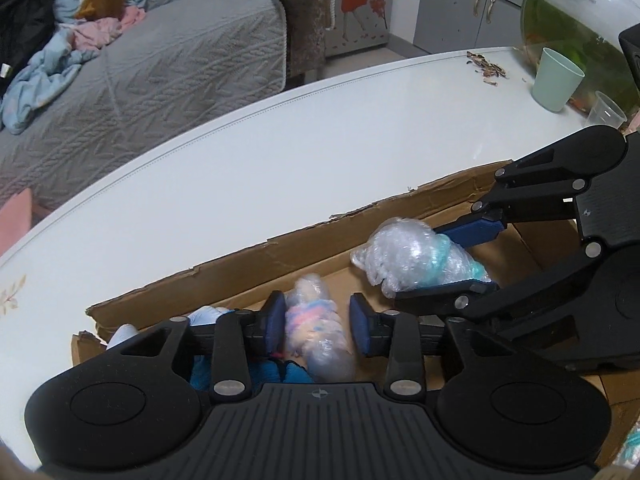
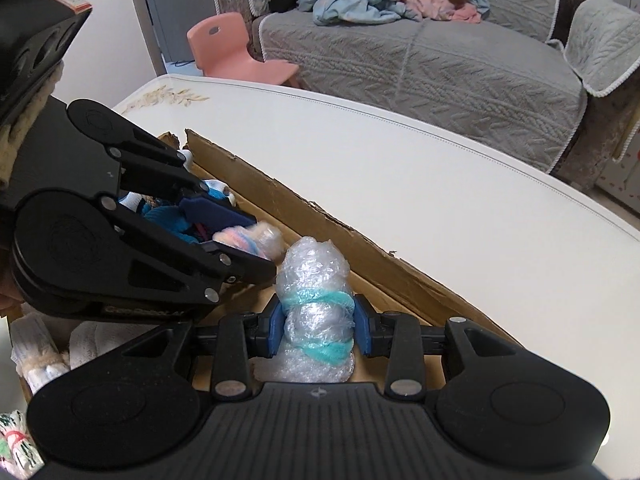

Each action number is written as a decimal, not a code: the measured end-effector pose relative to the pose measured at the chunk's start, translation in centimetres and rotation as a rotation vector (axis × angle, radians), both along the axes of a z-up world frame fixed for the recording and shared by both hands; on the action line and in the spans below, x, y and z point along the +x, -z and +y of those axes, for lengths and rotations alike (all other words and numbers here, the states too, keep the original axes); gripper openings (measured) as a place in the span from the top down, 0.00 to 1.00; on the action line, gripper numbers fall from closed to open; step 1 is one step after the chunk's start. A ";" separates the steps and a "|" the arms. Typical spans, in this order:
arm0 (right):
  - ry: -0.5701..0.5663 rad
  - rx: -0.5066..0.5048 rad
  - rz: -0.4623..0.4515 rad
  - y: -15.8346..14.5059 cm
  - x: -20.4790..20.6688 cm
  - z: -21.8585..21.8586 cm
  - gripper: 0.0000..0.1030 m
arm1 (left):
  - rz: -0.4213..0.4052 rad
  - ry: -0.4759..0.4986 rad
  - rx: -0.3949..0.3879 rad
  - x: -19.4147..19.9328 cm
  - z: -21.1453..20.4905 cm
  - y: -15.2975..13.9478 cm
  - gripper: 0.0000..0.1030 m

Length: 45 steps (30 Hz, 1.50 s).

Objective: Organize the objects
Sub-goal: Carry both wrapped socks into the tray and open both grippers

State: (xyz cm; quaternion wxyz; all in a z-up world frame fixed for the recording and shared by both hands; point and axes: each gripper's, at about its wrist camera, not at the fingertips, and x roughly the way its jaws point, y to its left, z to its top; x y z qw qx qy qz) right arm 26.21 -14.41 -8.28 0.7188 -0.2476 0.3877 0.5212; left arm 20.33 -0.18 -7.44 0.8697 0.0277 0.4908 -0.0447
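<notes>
An open cardboard box [image 1: 280, 248] [image 2: 320, 216] lies on a white table [image 1: 280, 140] [image 2: 440, 184]. My left gripper [image 1: 318, 326] [image 2: 248, 236] reaches down into it. A bubble-wrapped pink and blue bundle [image 1: 314, 320] [image 2: 244, 238] sits between its blue pads, with a gap at the right pad, so it is open. My right gripper [image 2: 319, 328] [image 1: 452, 264] is just to the right, over the box. It is shut on a bubble-wrapped bundle bound with teal yarn [image 2: 316, 304] [image 1: 412, 256], pads pressing on both sides.
Blue and white socks [image 1: 208, 316] [image 2: 160, 216] lie in the box's left end. A green cup [image 1: 556, 80], a clear cup [image 1: 608, 110] and a fish bowl [image 1: 576, 28] stand at the table's far right. Beyond are a grey sofa [image 2: 440, 72] and pink chair [image 2: 236, 48].
</notes>
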 end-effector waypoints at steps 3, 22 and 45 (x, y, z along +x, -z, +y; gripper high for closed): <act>0.006 -0.004 0.005 -0.3 0.1 -0.5 0.61 | -0.009 0.019 0.014 -0.3 -0.2 -0.4 0.45; -0.055 -0.048 0.032 -1.0 -0.4 -1.6 0.53 | -0.056 0.038 0.050 -0.8 -0.9 -2.1 0.29; -0.062 -0.020 -0.008 -1.7 -1.5 -0.6 0.46 | -0.064 0.007 0.081 -2.0 -0.3 -3.8 0.25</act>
